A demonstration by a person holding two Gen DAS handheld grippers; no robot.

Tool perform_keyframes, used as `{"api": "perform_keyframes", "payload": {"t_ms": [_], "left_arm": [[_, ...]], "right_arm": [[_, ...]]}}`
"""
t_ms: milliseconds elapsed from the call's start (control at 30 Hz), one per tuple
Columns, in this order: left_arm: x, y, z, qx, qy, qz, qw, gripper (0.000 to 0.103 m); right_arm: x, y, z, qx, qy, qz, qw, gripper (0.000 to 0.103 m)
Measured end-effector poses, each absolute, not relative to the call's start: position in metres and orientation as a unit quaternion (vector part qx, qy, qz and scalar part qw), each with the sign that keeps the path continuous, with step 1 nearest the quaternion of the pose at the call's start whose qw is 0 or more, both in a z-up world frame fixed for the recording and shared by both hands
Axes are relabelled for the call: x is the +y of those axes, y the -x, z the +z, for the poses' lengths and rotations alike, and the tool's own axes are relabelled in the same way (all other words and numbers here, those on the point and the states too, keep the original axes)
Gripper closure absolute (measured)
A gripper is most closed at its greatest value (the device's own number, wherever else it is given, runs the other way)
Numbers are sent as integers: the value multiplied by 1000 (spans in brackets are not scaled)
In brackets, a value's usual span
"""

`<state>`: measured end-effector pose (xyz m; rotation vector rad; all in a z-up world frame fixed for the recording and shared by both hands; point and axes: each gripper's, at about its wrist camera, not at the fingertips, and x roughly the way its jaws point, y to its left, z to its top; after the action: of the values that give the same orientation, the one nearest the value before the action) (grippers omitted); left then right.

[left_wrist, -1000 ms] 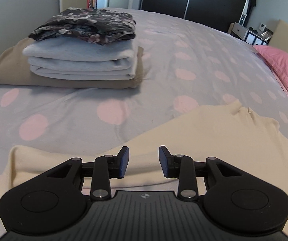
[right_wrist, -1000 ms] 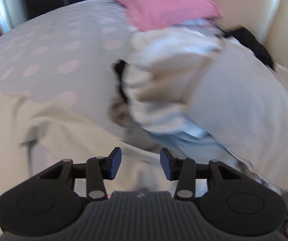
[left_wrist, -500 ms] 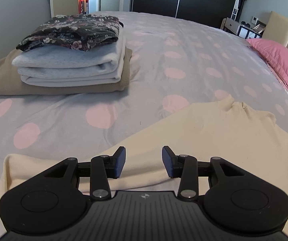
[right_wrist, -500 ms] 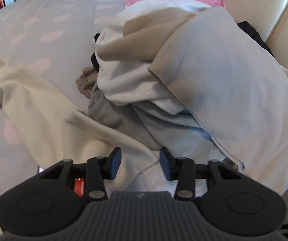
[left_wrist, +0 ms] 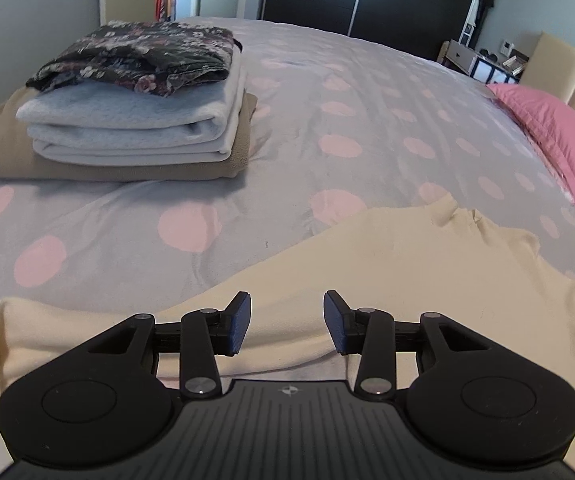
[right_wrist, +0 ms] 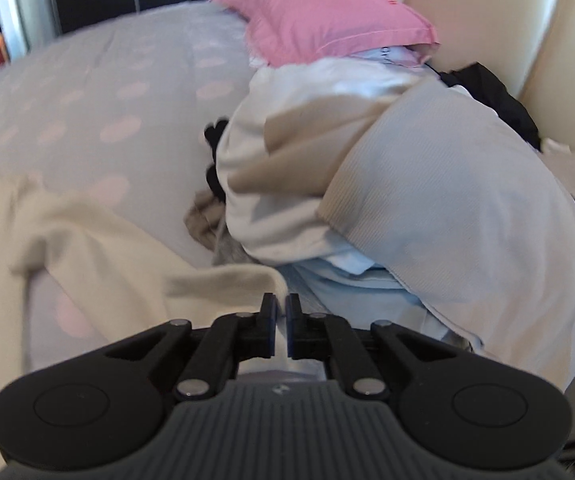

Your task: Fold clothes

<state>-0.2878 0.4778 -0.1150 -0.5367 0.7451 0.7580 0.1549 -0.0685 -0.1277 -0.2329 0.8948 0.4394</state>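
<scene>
A cream sweater (left_wrist: 387,264) lies spread flat on the grey bedspread with pink dots (left_wrist: 367,120). My left gripper (left_wrist: 287,320) hovers open over the sweater's near edge, with only the flat cloth below the gap. In the right wrist view the same cream sweater (right_wrist: 99,248) runs from the left up to my right gripper (right_wrist: 281,320). That gripper is shut on a corner of the cream cloth, and a thin strip of fabric shows between the pads.
A stack of folded clothes (left_wrist: 135,112) sits at the far left of the bed, with a dark floral piece on top. A heap of unfolded laundry (right_wrist: 427,184) lies right of my right gripper, below a pink pillow (right_wrist: 327,20) and against a beige headboard (right_wrist: 559,40).
My right gripper has shut on the corner of the cream sweater, and its view has swung a little. The left gripper's jaws stand slightly wider than a second ago.
</scene>
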Motion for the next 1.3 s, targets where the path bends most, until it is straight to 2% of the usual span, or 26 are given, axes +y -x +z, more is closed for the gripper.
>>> {"api": "perform_keyframes", "payload": {"t_ms": [267, 400, 700, 933, 1133, 1300], "left_arm": [[484, 296, -114, 339, 284, 363, 820, 65], [483, 297, -110, 331, 288, 358, 824, 65], [483, 296, -110, 331, 292, 359, 822, 64], [483, 295, -113, 338, 292, 360, 819, 64], [480, 291, -118, 351, 290, 352, 818, 63], [474, 279, -121, 377, 269, 339, 819, 63]], "right_arm": [[-92, -145, -59, 446, 59, 201, 870, 97], [-115, -140, -42, 460, 65, 169, 869, 98], [-159, -167, -56, 490, 65, 92, 864, 98], [-160, -185, -88, 472, 65, 73, 876, 98], [-149, -188, -79, 464, 58, 81, 880, 98], [-124, -172, -50, 457, 23, 148, 877, 98]]}}
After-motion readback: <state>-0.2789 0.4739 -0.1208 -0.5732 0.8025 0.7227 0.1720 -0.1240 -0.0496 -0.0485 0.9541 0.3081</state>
